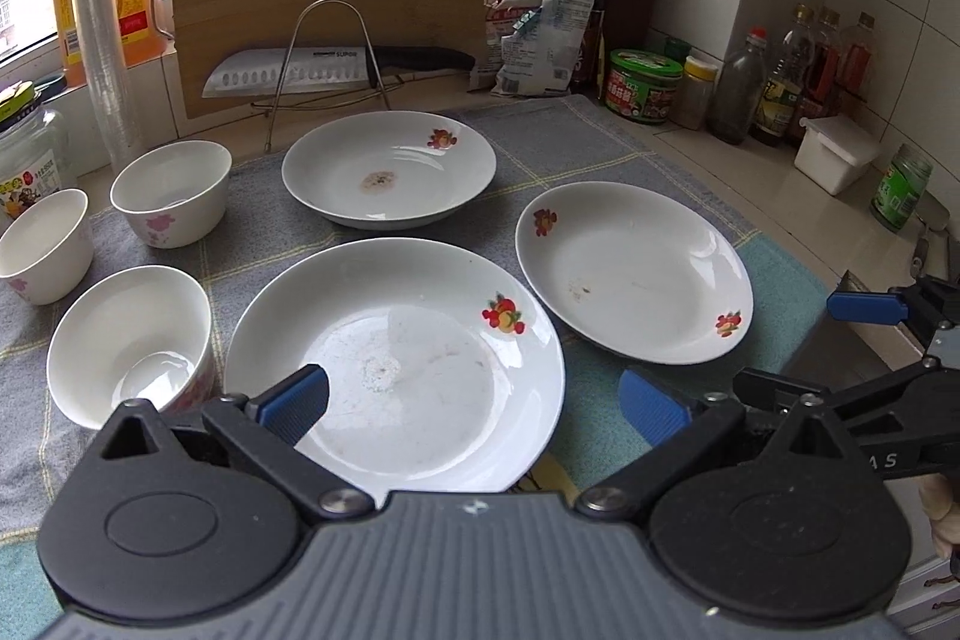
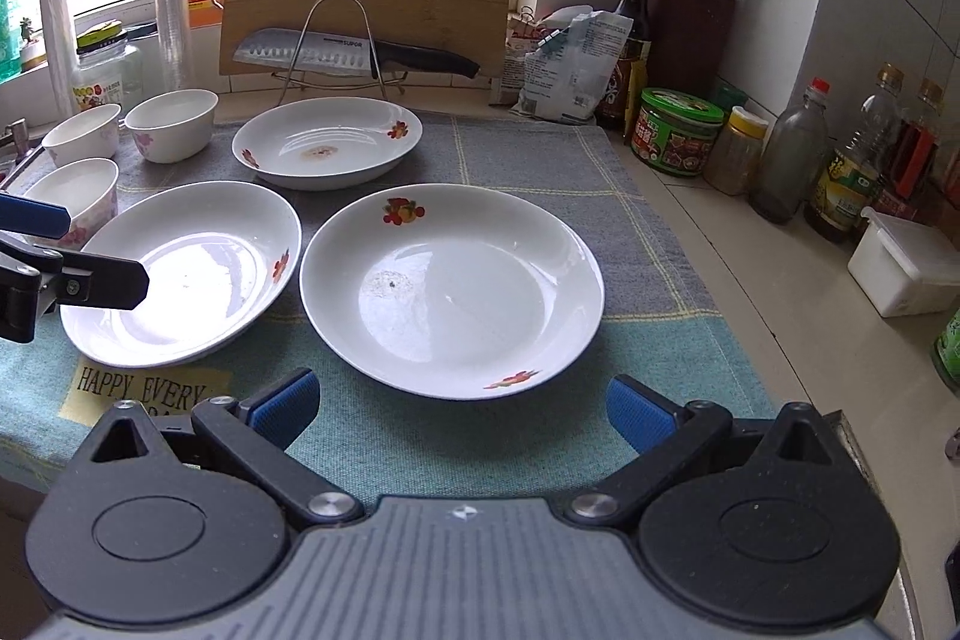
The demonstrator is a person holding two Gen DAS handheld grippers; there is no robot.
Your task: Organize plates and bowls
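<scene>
Both the left gripper and right gripper are wide open, holding nothing. Three plates sit apart on the towel. Bottles crowd the counter just right of the towel.

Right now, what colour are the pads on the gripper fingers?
Blue, ribbed pads on black arms; clearest in the right wrist view.

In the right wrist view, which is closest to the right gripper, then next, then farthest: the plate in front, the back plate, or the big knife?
1. Plate in front, just ahead of the right gripper.
2. Back plate, farther back, to the left.
3. Big knife, on the rack by the wall.
</scene>
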